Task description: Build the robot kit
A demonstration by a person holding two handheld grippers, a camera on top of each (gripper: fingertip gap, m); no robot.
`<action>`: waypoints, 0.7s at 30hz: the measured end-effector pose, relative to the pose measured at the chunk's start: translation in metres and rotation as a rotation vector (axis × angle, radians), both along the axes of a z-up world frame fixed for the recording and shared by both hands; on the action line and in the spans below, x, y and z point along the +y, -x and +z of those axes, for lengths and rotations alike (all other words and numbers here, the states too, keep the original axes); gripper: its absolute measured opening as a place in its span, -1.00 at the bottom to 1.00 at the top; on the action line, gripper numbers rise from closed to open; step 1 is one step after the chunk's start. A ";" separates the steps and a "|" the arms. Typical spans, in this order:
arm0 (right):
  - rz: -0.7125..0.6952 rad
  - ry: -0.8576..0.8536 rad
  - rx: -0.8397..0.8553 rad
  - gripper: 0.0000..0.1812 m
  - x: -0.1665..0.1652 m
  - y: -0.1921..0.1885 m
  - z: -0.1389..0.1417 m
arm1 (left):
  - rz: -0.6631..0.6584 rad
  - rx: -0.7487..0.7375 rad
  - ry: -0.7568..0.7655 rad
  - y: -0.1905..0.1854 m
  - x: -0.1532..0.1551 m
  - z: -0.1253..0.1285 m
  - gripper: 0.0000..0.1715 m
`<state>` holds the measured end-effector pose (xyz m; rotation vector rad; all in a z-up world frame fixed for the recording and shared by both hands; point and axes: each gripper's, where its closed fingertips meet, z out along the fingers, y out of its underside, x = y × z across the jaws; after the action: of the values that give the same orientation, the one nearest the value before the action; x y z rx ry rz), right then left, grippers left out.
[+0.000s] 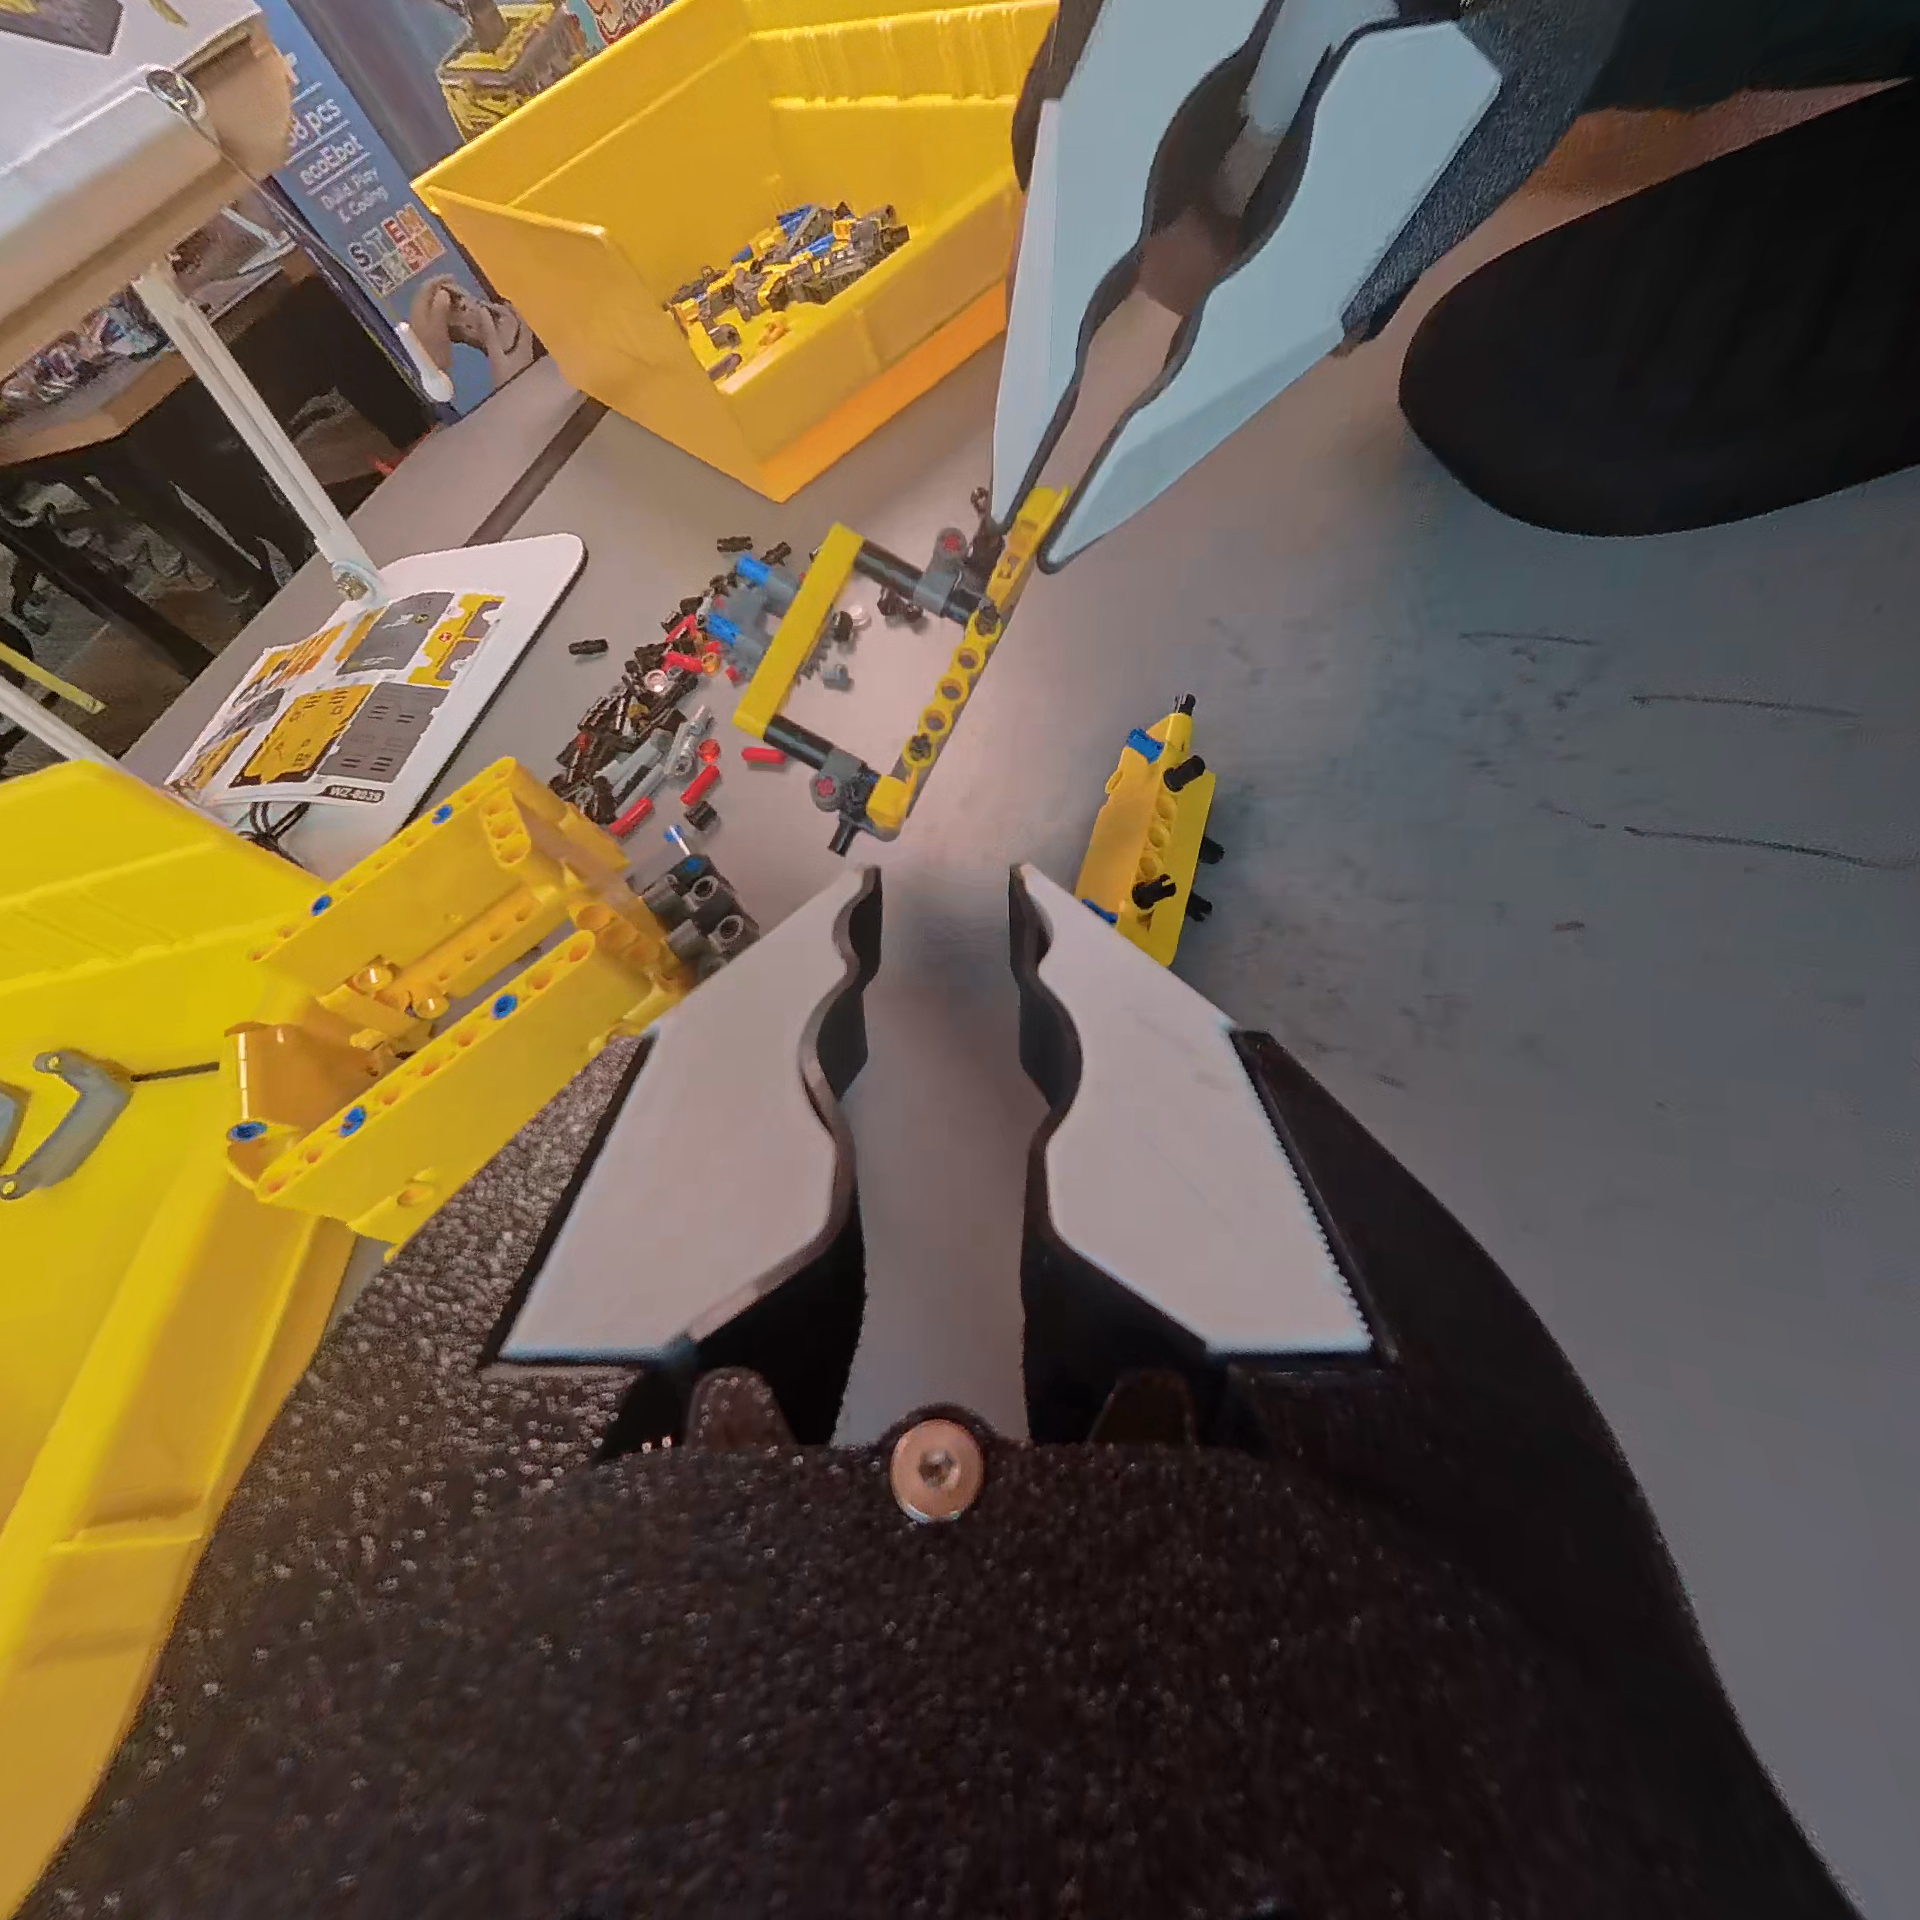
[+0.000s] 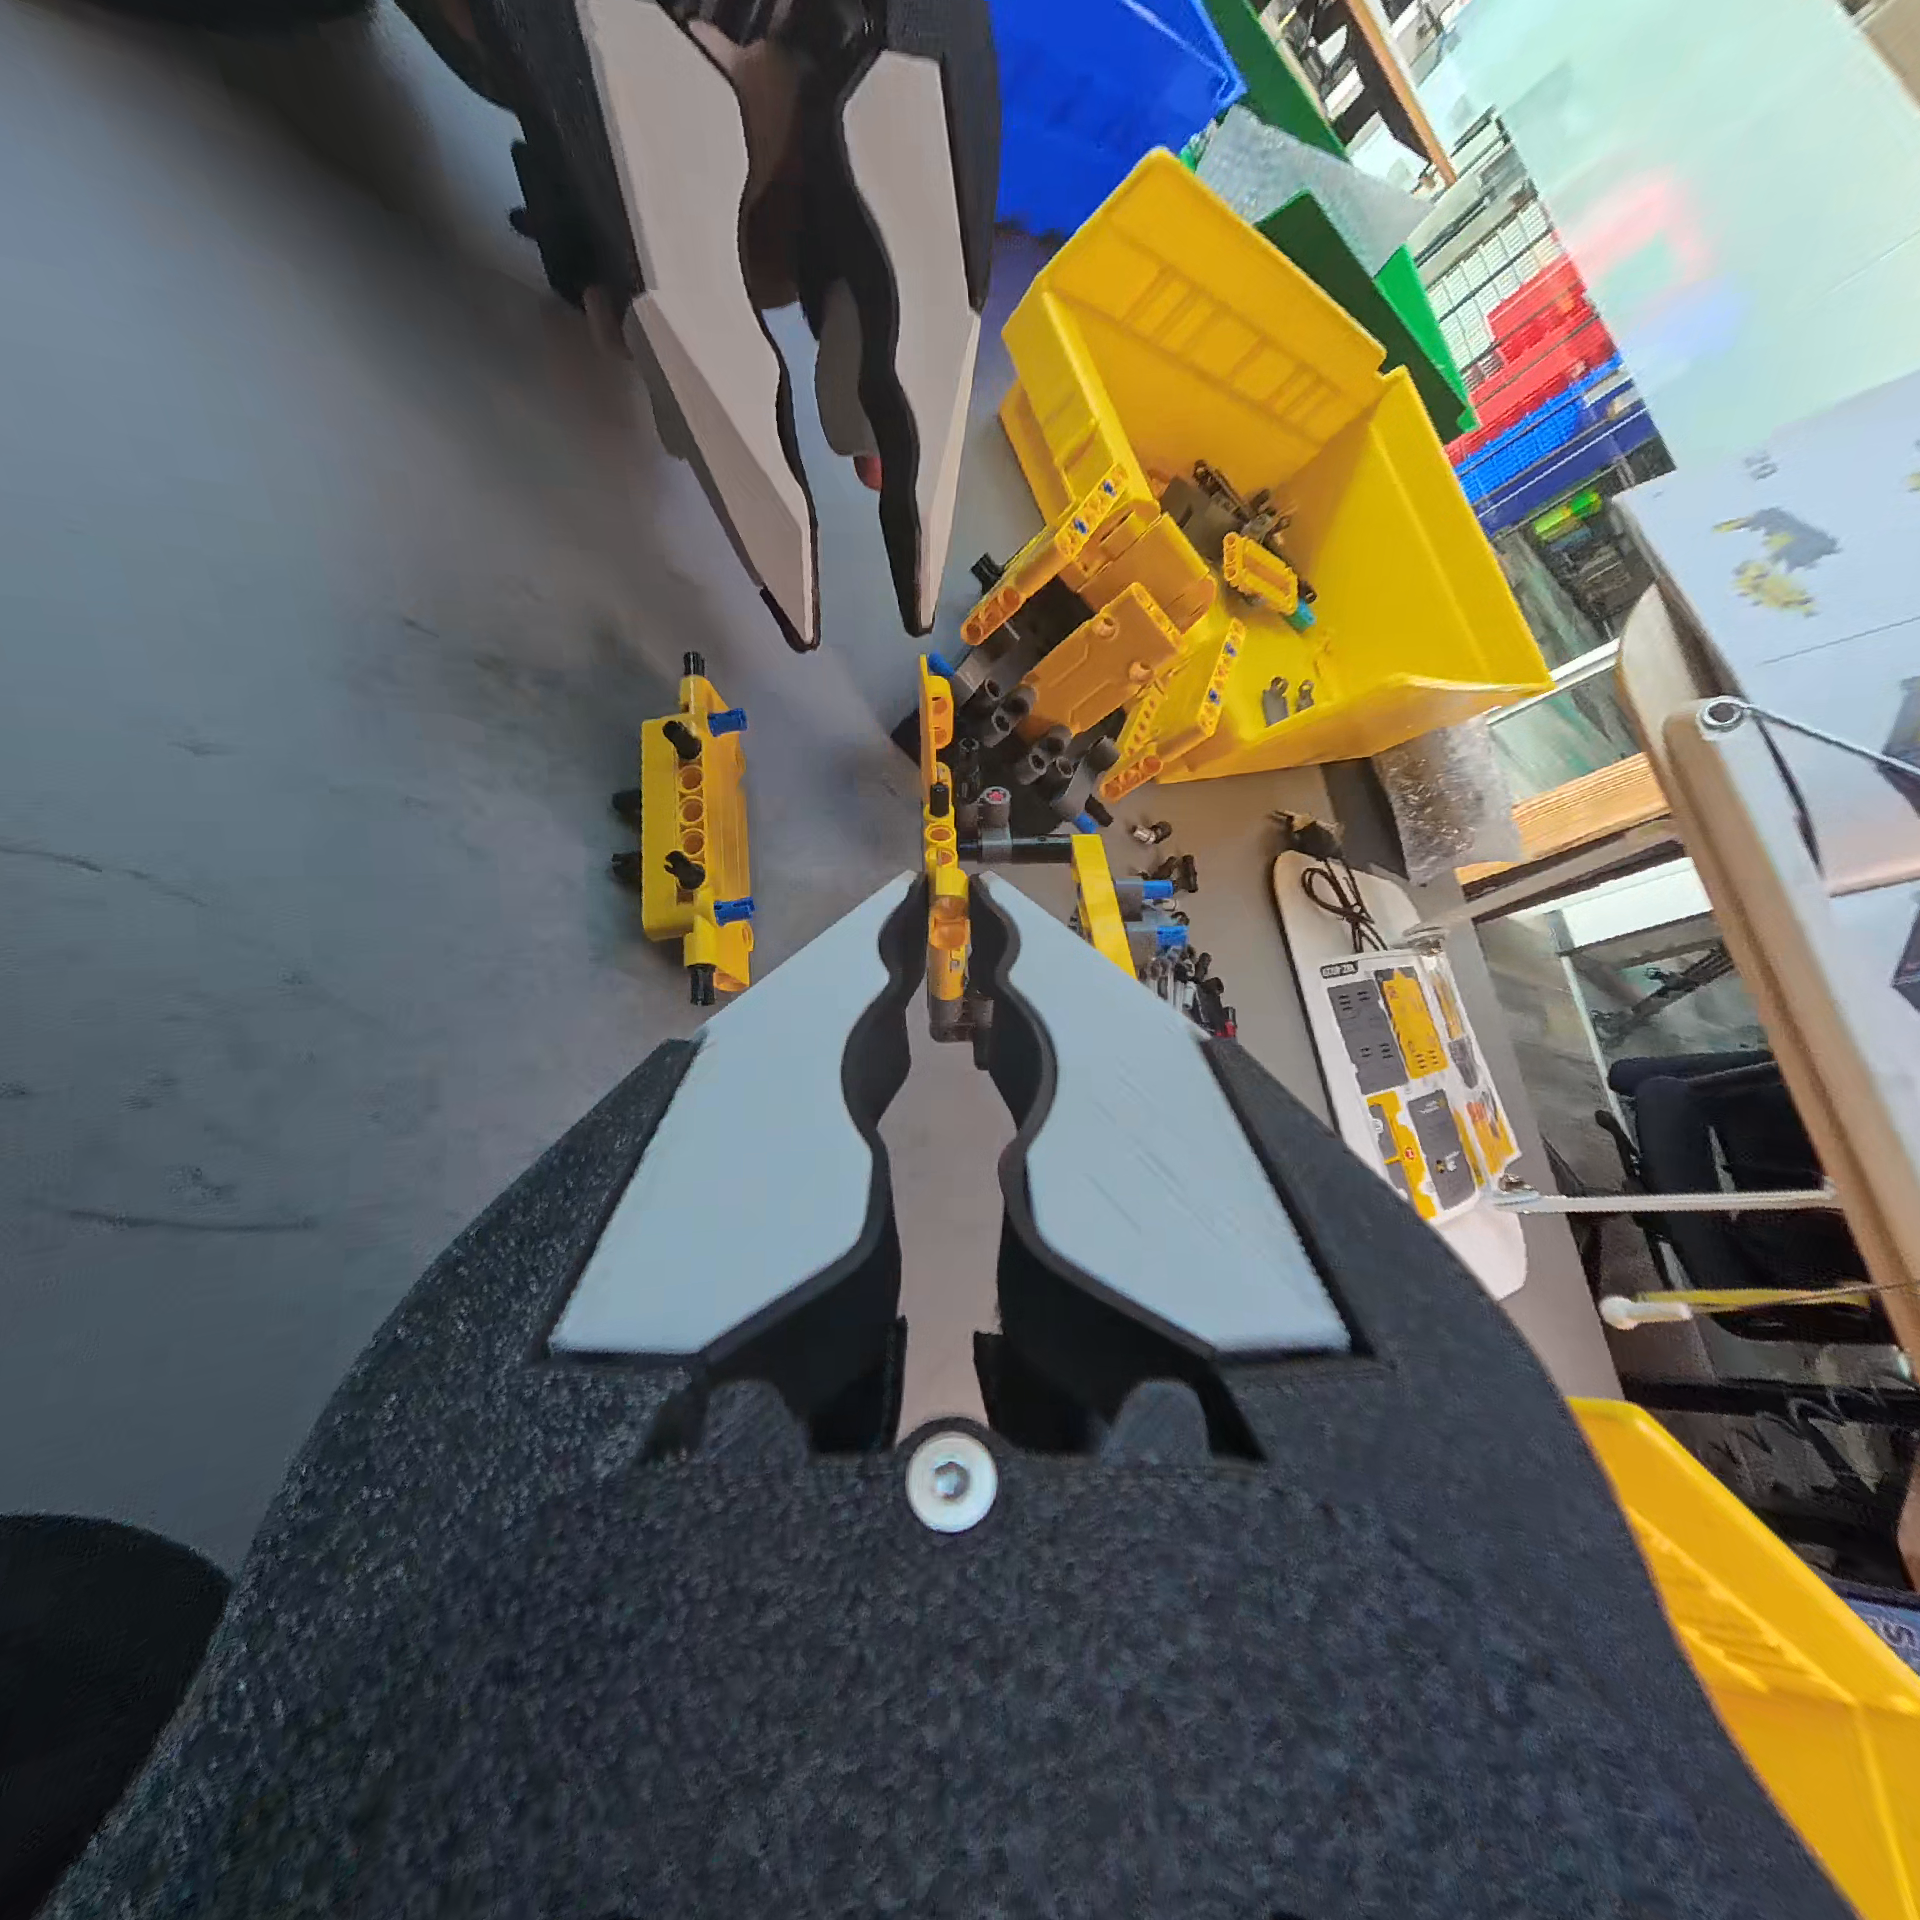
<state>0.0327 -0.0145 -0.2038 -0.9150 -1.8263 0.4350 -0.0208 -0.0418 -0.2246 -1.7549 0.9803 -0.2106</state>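
Right gripper (image 2: 947, 899) is clamped on the holed beam of a yellow frame (image 1: 883, 665), resting on the grey table (image 1: 1455, 831). Left gripper (image 1: 943, 883) is held apart, empty, between a small yellow sub-assembly (image 1: 1148, 831) and a larger build (image 1: 436, 977). Loose pins (image 1: 644, 717) remain unfitted.

The left gripper (image 1: 943, 883) hangs just above the tabletop with its two fingers apart. The right gripper (image 2: 948, 883) points down, fingers pinched nearly together.

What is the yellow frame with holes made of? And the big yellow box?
The yellow frame, pinched by the right gripper, looks like hard, glossy plastic: moulded round holes, bright even colour. The yellow box seems plastic too, with smooth, shiny ribbed walls.
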 end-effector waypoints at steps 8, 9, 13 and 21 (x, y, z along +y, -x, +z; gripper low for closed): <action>0.085 0.074 0.091 -0.93 -0.033 -0.003 0.034 | -0.017 -0.079 -0.123 -0.008 -0.004 0.028 -0.72; 0.093 0.081 0.098 -0.93 -0.036 -0.002 0.036 | -0.023 -0.076 -0.146 -0.009 -0.006 0.032 -0.74; 0.102 0.064 0.117 -0.93 -0.041 0.002 0.039 | -0.025 -0.017 -0.210 -0.008 -0.010 0.038 -0.83; 0.008 0.156 0.188 -0.87 -0.027 0.011 0.048 | 0.049 0.084 -0.368 0.005 -0.008 0.056 -0.84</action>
<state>0.0213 -0.0415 -0.1556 -0.9390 -1.6422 0.6545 -0.0257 -0.0501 -0.1686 -1.4562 0.9668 0.0732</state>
